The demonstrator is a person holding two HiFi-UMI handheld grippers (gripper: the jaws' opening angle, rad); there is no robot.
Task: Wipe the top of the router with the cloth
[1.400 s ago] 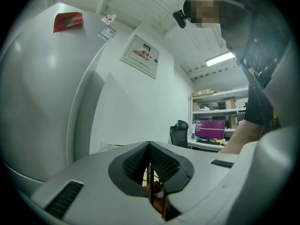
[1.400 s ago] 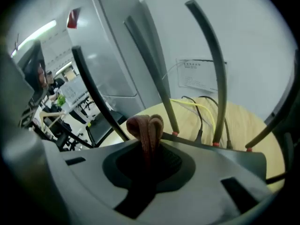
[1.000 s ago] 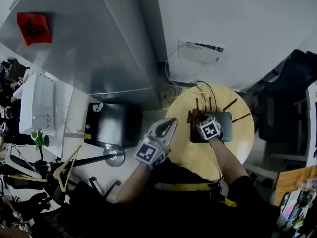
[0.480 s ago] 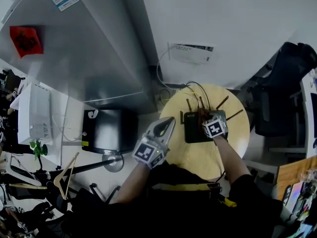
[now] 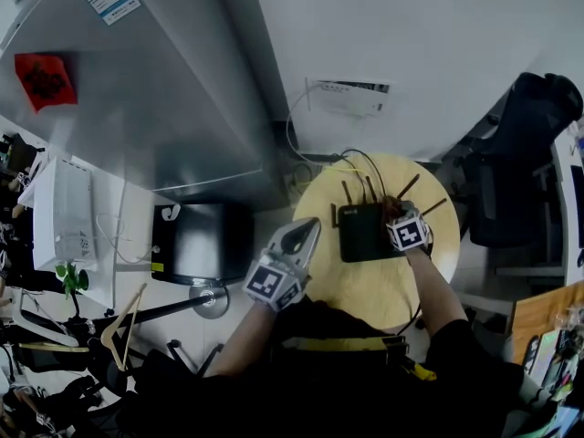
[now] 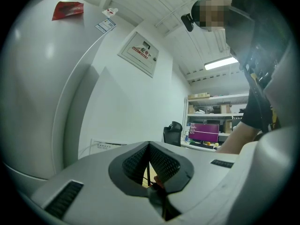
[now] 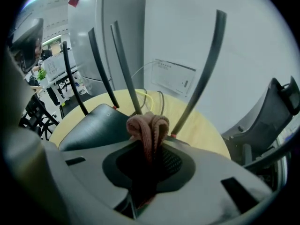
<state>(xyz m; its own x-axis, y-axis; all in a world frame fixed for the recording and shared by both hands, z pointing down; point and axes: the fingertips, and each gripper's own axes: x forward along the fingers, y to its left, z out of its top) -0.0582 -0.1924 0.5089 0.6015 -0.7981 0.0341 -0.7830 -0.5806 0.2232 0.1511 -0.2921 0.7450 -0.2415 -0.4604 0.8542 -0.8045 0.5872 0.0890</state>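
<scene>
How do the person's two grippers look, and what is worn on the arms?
Both the left gripper and the right gripper have smooth pale grey bodies tapering to a point, with black textured pads inside. Each carries a cube of black-and-white square markers. The person wears a black short-sleeved top with a yellow stripe.

Router [image 5: 363, 234] on table [image 5: 365, 292]
My right gripper [image 5: 399, 213], cloth [image 7: 147, 125] in it, sits at the router's 3 o'clock edge; my left gripper [image 5: 308, 229] at the table's 9 o'clock rim

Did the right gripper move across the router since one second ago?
Yes, the right gripper, holding the cloth, slid from the middle of the router toward its right edge.
</scene>
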